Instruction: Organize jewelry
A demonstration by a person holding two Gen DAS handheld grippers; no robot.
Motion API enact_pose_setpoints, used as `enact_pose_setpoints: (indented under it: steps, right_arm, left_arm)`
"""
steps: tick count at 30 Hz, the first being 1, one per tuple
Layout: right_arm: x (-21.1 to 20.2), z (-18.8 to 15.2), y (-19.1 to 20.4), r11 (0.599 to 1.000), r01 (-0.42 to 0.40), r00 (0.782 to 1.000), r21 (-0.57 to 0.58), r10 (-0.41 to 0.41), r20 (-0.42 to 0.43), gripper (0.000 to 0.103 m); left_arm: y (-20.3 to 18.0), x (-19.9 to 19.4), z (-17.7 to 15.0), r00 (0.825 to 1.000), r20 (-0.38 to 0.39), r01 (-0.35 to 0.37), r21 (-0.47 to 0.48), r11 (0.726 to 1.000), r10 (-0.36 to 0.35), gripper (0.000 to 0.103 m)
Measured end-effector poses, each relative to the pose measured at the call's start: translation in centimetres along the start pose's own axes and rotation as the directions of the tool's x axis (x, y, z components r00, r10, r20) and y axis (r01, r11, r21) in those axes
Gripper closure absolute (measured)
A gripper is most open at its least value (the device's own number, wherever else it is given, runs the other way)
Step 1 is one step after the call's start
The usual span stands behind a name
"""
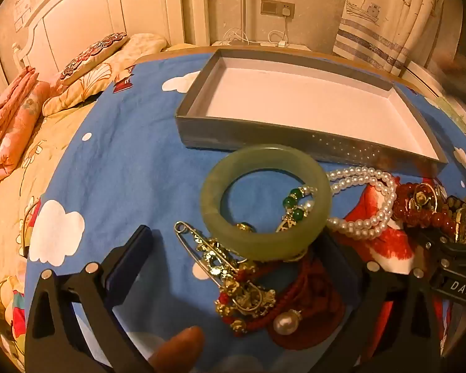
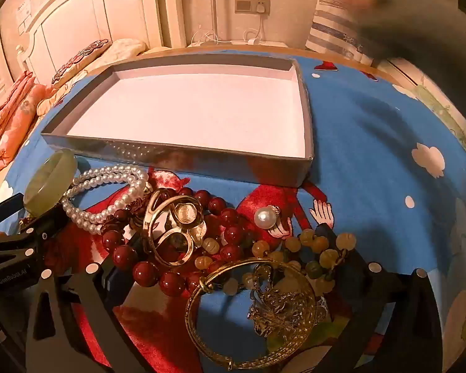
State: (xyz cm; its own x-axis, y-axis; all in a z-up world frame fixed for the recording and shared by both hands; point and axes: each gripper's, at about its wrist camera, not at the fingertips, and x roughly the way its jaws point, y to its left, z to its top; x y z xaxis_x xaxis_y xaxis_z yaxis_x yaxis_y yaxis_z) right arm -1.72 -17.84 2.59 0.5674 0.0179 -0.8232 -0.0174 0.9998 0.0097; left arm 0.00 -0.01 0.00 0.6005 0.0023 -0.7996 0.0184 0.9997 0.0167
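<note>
A heap of jewelry lies on a blue cartoon cloth (image 1: 124, 161) in front of a shallow grey box (image 1: 295, 138) with a bare white floor. My left gripper (image 1: 237, 239) stands open over a pale green jade bangle (image 1: 264, 157), a gold safety-pin brooch (image 1: 202, 248) and a red cord with a pearl (image 1: 287, 321). A pearl bracelet (image 1: 369, 180) lies to the right. My right gripper (image 2: 233, 267) is open above a gold bangle (image 2: 202, 283), dark red beads (image 2: 146, 272), yellow beads (image 2: 326, 242), a gold cuff (image 2: 171, 217) and a pearl ring (image 2: 265, 217). Neither holds anything.
A bed with a peach quilt (image 1: 9, 130) and a pillow (image 1: 93, 52) lies left of the table. A wall socket with a charger (image 1: 278, 7) and a striped curtain (image 1: 382, 31) stand behind. A person's fingertip (image 1: 180, 348) shows low in the left wrist view.
</note>
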Motion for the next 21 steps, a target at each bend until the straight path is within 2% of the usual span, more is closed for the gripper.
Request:
enact_pose_setpoints:
  steps: [21]
  right_arm:
    - [-0.02,-0.04,0.04,1.000,0.004,1.000,-0.003,-0.004,-0.001,0.004]
  left_arm:
    - [0.02,0.00,0.00,1.000,0.000,0.004,-0.003,1.000,-0.004,0.002]
